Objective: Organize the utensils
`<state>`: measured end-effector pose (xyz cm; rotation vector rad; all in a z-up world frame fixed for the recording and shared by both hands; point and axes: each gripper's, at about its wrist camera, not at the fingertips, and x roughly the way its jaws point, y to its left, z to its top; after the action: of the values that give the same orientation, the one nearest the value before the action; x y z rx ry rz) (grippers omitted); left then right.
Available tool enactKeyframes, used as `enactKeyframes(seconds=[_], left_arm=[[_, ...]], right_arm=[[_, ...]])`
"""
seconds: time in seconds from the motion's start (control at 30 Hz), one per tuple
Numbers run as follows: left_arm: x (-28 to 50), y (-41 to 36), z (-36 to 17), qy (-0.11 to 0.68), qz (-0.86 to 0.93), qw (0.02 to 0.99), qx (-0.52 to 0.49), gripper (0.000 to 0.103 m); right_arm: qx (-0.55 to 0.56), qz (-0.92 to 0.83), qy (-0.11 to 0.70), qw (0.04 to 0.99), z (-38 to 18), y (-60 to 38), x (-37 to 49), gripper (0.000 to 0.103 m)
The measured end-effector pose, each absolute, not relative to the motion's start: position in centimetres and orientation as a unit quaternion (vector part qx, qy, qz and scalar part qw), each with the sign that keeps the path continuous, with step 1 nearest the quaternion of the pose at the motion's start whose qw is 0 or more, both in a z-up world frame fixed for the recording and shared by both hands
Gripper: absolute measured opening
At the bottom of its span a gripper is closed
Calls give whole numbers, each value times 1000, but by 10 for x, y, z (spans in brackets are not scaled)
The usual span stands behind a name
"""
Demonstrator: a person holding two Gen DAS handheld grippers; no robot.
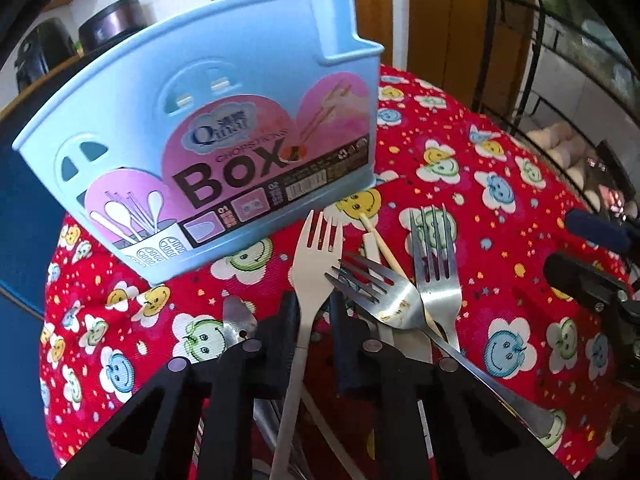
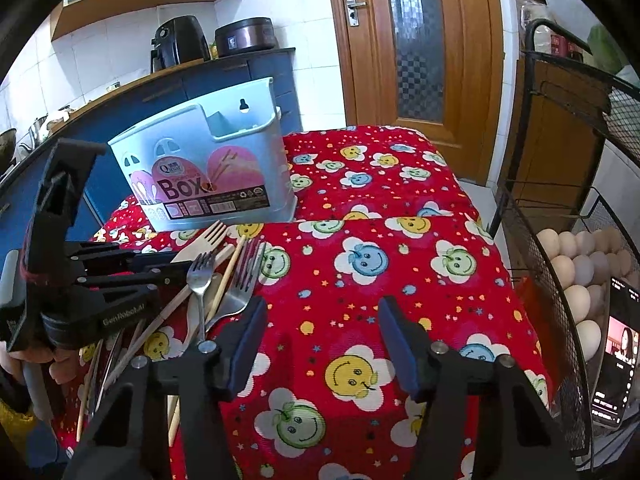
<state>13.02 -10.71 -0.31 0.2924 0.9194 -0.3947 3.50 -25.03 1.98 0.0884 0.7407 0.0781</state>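
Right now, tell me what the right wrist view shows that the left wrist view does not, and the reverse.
Only the right wrist view shows the eggs in the wire basket, the lit phone, the whole wooden door, and the box's open top. Only the left wrist view shows the cream fork running between the left gripper fingers, and dried food specks on the tilted steel fork. Both show the blue chopsticks box, the red smiley tablecloth and the utensil pile. The right gripper stands open over bare cloth.
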Motion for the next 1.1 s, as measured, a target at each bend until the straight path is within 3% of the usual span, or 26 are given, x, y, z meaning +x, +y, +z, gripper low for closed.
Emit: enactKeyframes(seconds=[0.4, 1.1], left_arm=[[110, -47, 24, 403, -178, 897, 26, 15], [89, 2, 37, 351, -174, 919, -42, 14]], right_arm=[[42, 89, 375, 922, 23, -222, 46, 58], [23, 167, 446, 879, -1, -168, 100, 43]])
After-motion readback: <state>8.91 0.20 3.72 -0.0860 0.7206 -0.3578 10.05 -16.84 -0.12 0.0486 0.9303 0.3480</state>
